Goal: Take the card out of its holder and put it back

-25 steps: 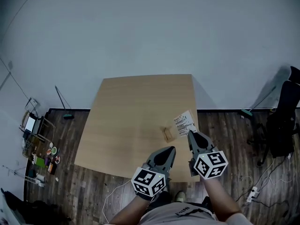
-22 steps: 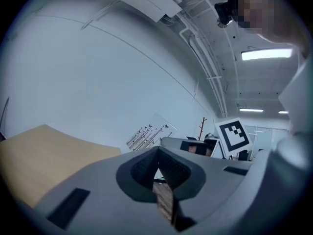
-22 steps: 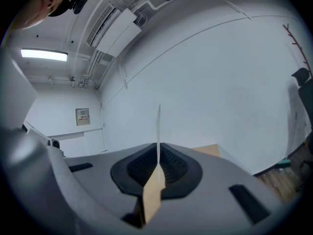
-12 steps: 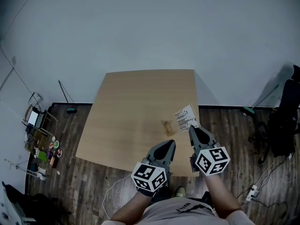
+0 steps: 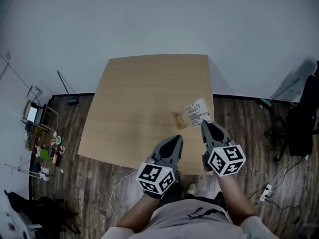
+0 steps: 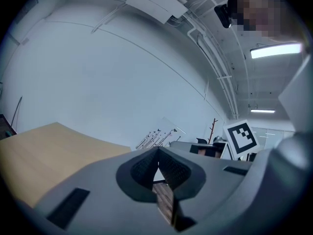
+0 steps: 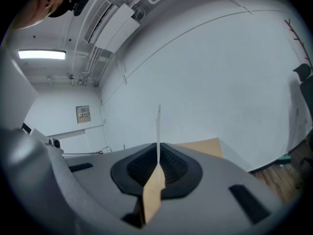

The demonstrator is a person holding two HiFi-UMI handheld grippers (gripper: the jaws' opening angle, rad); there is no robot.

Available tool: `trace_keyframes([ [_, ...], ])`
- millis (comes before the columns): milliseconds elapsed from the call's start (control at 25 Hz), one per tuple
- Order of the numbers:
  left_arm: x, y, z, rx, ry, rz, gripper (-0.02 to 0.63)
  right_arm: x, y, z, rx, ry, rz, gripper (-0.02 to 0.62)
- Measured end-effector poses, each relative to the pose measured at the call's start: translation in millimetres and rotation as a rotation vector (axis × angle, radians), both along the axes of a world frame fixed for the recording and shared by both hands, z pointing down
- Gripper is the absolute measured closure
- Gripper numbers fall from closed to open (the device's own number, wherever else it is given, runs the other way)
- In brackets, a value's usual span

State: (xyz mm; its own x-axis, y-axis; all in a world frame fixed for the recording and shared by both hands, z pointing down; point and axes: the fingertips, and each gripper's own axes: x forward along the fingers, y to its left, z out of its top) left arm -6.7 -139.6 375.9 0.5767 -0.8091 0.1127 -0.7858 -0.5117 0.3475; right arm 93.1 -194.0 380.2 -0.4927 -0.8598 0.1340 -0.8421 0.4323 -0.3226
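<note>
Right gripper [image 5: 205, 126] pinches card [image 5: 198, 112] by table's [image 5: 144, 93] right edge, holder [image 5: 179, 119] just left; left gripper [image 5: 174, 141] closed, empty; open tabletop upper left.

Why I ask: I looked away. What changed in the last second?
Nothing clear. Only the head view shifted, so the table sits higher in frame. The right gripper stays shut on the card, held just right of the holder. The left gripper stays shut and empty over the table's near edge.
</note>
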Motion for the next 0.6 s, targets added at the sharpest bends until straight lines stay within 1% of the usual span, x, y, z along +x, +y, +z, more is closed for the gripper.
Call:
trace_keyframes([
  [320, -21.1, -26.2, 20.3, -0.024, -0.001, -0.007, 0.594, -15.7, -23.2, 29.5, -0.045, 0.021, 0.010, 0.569],
  [600, -35.8, -52.6, 47.6, -0.038, 0.001, -0.008, 0.594, -25.1, -52.3, 76.8, -0.077, 0.062, 0.013, 0.569],
])
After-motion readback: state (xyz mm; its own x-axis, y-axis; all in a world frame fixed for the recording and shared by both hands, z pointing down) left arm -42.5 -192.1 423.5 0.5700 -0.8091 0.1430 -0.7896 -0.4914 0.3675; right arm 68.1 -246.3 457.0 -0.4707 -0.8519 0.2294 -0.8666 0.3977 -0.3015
